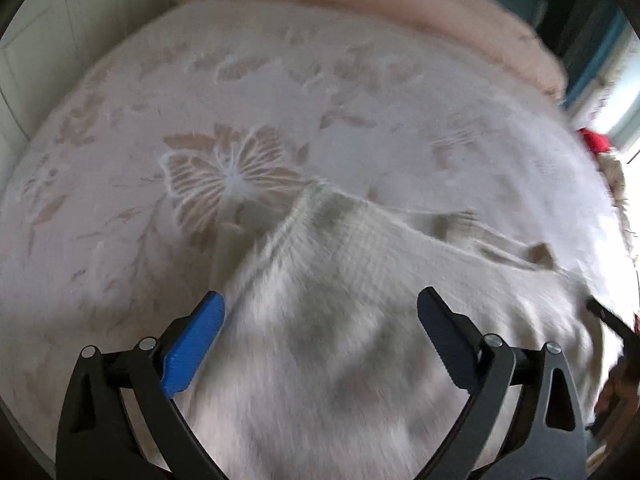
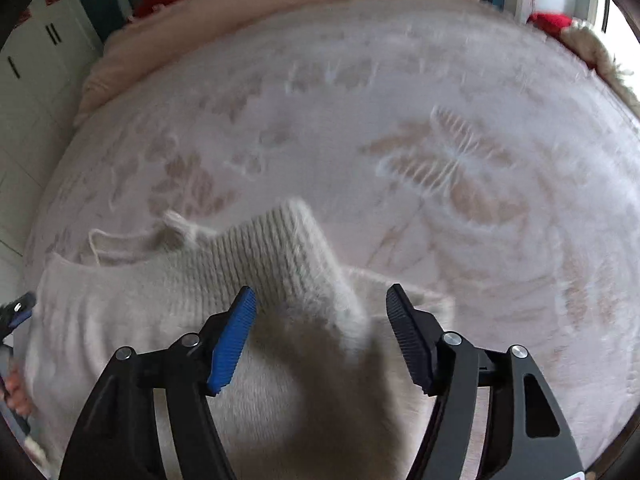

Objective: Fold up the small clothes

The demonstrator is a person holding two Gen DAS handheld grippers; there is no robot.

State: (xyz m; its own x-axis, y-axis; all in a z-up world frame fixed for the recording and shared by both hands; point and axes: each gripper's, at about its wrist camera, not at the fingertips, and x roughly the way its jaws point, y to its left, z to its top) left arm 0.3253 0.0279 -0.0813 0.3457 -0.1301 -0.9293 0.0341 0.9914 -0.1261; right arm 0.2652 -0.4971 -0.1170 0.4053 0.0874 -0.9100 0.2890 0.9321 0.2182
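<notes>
Both tongs, left (image 1: 320, 308) and right (image 2: 322, 300), gape wide over the sweater (image 2: 168, 300) on the bed (image 2: 500, 280); its fuzzy knit may slip or bunch, spoiling the fold.

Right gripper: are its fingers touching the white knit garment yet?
Cannot tell. In the right wrist view the right gripper stands open astride the knit garment, but blur hides any gap.

A cream-white ribbed knit garment (image 2: 256, 276) fills the lower left of the right wrist view. Under it lies a pale pink bedspread (image 1: 280, 92) patterned with beige butterflies and leaves. Each gripper has one bright blue pad (image 2: 234, 340) and one dark navy pad (image 2: 408, 338) on black arms.
</notes>
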